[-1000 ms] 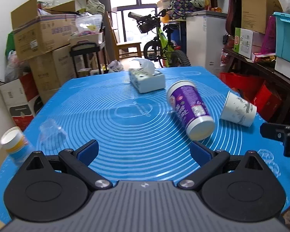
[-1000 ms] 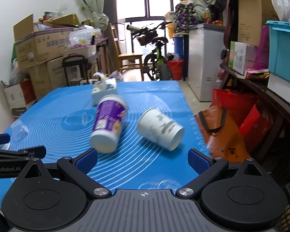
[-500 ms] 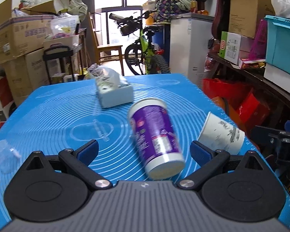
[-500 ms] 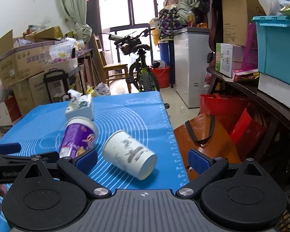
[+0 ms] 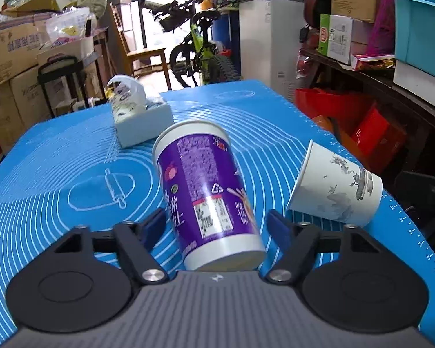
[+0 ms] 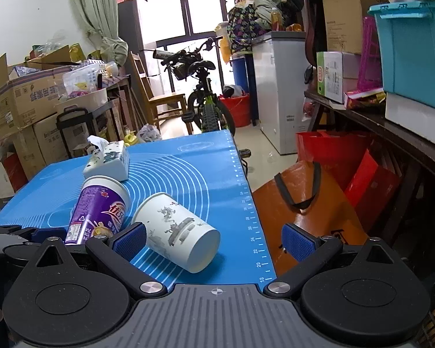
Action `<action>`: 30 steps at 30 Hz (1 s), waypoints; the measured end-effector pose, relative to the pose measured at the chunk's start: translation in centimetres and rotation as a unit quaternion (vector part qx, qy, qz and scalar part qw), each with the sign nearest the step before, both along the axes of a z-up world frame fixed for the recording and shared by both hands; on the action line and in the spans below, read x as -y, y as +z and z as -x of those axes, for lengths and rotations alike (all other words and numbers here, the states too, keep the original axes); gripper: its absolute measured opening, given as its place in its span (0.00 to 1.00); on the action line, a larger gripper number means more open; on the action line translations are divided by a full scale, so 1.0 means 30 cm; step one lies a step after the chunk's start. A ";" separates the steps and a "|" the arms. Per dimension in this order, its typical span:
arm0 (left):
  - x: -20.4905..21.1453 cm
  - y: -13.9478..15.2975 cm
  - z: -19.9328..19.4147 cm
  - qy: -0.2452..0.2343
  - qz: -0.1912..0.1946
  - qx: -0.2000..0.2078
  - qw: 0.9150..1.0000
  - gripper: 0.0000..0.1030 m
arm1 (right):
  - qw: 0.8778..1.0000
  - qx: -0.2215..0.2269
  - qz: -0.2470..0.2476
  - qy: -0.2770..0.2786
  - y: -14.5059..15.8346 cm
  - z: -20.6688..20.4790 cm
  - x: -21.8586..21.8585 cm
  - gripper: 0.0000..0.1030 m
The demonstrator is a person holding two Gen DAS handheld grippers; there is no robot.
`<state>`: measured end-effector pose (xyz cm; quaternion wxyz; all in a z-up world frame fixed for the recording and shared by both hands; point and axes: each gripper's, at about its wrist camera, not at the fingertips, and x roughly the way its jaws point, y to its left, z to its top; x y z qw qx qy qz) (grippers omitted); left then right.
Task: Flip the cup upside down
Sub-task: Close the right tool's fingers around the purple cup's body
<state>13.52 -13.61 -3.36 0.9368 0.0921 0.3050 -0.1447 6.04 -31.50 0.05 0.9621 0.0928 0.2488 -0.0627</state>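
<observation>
A purple cup (image 5: 206,191) lies on its side on the blue mat (image 5: 72,174), its base toward me. My left gripper (image 5: 217,229) is open, one finger on each side of the cup's base end, apart from it. A white paper cup (image 5: 336,188) lies on its side to the right. In the right wrist view the white cup (image 6: 177,229) lies between the fingers of my open right gripper (image 6: 213,239), near the left pad. The purple cup (image 6: 98,211) lies left of it.
A tissue box (image 5: 139,119) sits on the mat behind the cups and also shows in the right wrist view (image 6: 108,159). The mat's right edge (image 6: 255,217) drops to the floor with orange and red bags (image 6: 319,197). Boxes, a bicycle and shelves surround the table.
My left gripper has moved right and forward until its fingers flank the purple cup's base. My right gripper has moved closer to the white cup. Both stay open.
</observation>
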 end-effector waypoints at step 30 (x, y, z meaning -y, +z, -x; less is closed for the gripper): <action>-0.230 0.085 0.173 0.022 -0.001 0.050 0.999 0.64 | 1.000 -0.002 0.000 0.032 0.044 0.074 -0.126 0.96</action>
